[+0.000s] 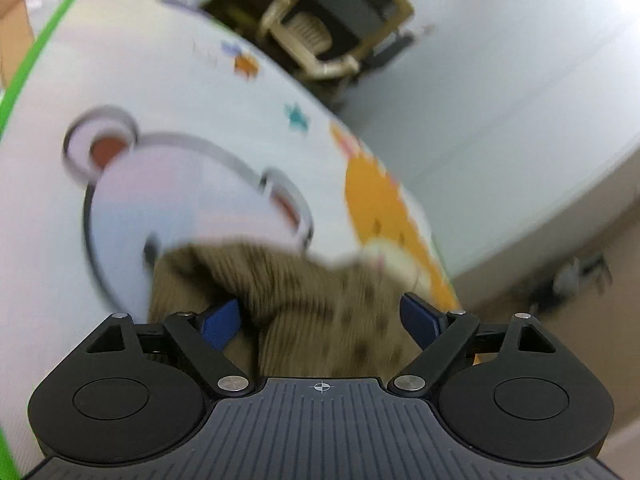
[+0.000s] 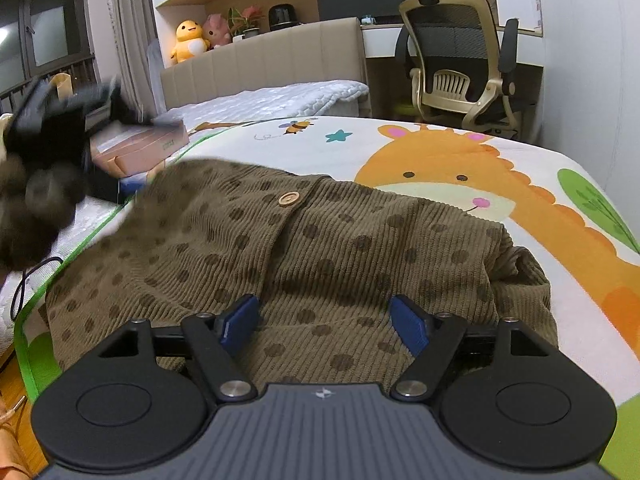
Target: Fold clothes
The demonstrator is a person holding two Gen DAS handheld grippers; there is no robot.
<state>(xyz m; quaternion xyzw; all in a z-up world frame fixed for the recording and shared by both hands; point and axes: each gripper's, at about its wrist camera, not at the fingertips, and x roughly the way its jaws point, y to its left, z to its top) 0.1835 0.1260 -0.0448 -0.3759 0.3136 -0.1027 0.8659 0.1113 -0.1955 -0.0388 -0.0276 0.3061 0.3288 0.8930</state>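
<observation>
An olive-brown ribbed cardigan (image 2: 320,240) with dark dots and a wooden button (image 2: 289,199) lies spread on a white play mat (image 2: 400,148) printed with an orange giraffe. My right gripper (image 2: 325,322) hovers over the cardigan's near hem, open, its blue pads (image 2: 240,322) wide apart and gripping nothing. In the blurred left wrist view, my left gripper (image 1: 320,320) is open with a bunched edge of the cardigan (image 1: 312,300) lying between its pads (image 1: 222,322), which stand clear of the cloth. That left gripper also appears as a blurred black shape (image 2: 44,148) at the cardigan's far left corner.
A cardboard box (image 2: 140,146) sits at the mat's far left edge. Beyond are a bed with a beige headboard (image 2: 260,64), plush toys (image 2: 188,40) on a ledge and an office chair (image 2: 460,60). A black cable (image 2: 28,284) trails at the left, beside the mat's green border (image 2: 28,344).
</observation>
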